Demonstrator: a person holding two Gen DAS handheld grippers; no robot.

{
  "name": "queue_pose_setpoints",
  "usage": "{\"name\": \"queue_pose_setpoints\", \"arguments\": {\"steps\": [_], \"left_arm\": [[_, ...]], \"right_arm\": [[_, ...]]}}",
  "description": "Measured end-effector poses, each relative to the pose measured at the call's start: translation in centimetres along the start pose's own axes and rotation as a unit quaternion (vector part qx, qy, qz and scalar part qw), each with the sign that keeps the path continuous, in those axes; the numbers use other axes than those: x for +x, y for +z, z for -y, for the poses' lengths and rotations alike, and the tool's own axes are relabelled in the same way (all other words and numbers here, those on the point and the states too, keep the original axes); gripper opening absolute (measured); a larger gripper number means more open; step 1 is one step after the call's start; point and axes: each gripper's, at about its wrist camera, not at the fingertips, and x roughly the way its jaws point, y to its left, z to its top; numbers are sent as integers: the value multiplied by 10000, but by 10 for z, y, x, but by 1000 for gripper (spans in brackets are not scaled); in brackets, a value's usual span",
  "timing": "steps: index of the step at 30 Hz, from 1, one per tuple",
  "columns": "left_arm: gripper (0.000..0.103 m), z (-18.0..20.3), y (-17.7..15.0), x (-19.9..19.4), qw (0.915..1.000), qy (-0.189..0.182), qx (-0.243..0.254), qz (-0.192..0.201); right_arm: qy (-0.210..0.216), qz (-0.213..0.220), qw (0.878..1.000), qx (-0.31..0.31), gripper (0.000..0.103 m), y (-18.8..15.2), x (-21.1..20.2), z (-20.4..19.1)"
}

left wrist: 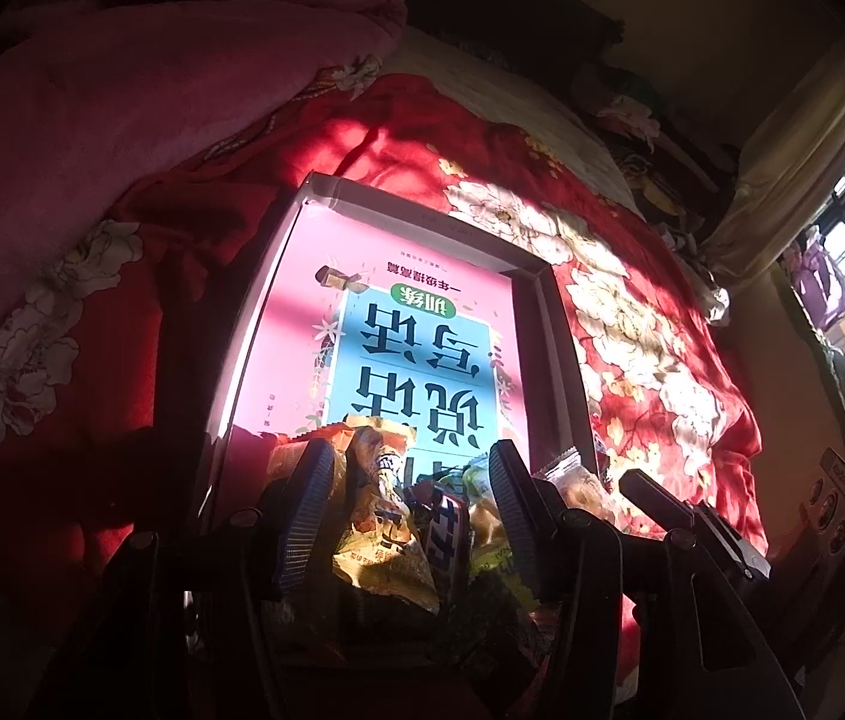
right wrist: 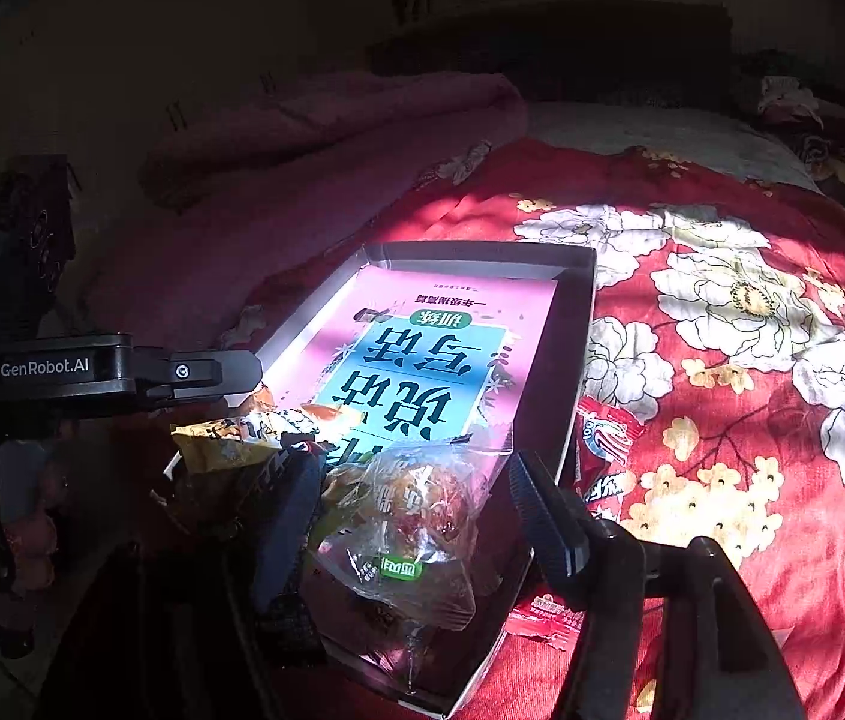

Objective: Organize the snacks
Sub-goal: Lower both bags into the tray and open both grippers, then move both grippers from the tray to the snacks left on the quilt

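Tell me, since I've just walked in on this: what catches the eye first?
A sunlit pink book with big upside-down characters lies in a shallow white box on a red floral quilt. Snack packets pile at the box's near end, a clear bag between the right gripper fingers.

My own fingers cover the near end of the shallow box (left wrist: pixel 422 222), so I cannot tell how the snack packets (left wrist: pixel 386 516) lie at its near wall. Shadow swallows the lower packets; their print is unreadable. The pink book (right wrist: pixel 452 306) lining the box is half buried, its lower title lost under wrappers. In my right view, the clear bag (right wrist: pixel 410 516) hides whatever sits beneath it, and a red wrapper (right wrist: pixel 548 615) on the bed is tucked partly behind my right finger. The dark left side of that view shows only vague shapes.
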Motion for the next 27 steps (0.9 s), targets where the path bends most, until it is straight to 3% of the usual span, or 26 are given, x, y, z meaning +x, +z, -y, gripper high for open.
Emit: {"name": "queue_pose_setpoints", "arguments": {"steps": [10, 27], "left_arm": [[66, 11, 2, -7, 9998, 118, 147, 86], [68, 61, -6, -14, 9977, -36, 677, 45]], "right_arm": [[-122, 280, 9995, -73, 66, 2, -23, 4], [-457, 431, 9974, 355, 66, -14, -67, 45]]}}
